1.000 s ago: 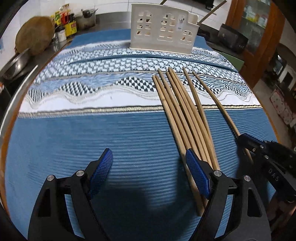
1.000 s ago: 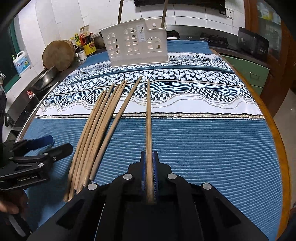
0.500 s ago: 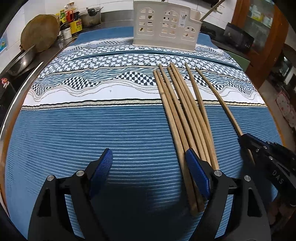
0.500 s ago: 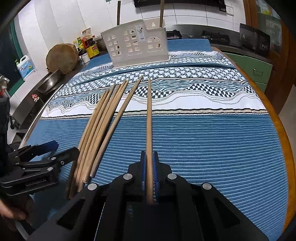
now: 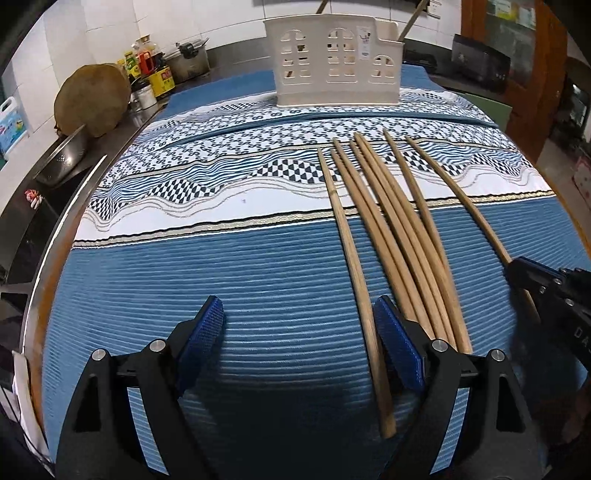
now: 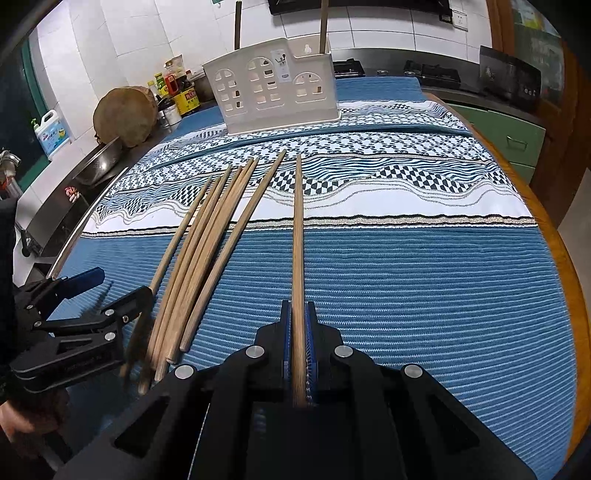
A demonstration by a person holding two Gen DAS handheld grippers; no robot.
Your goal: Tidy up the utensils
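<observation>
Even indoor light falling from above, moderately bright. White wall tiles [image 6: 177, 33] at far side glowing, slightly washed out. Soft dark shadow pooling on blue cloth [image 5: 258, 280] near left gripper [image 5: 299, 350]. Fisheye bending chopsticks [image 5: 399, 236] and table edges outward; corners vignetting to black. In right view, left gripper [image 6: 110, 291] and nearby chopstick ends smearing with motion blur. Centre staying sharp.

Home kitchen: tiled wall [image 6: 177, 40], condiment bottles [image 6: 173, 85], stove [image 6: 432, 70], chopping block [image 6: 123, 116].
</observation>
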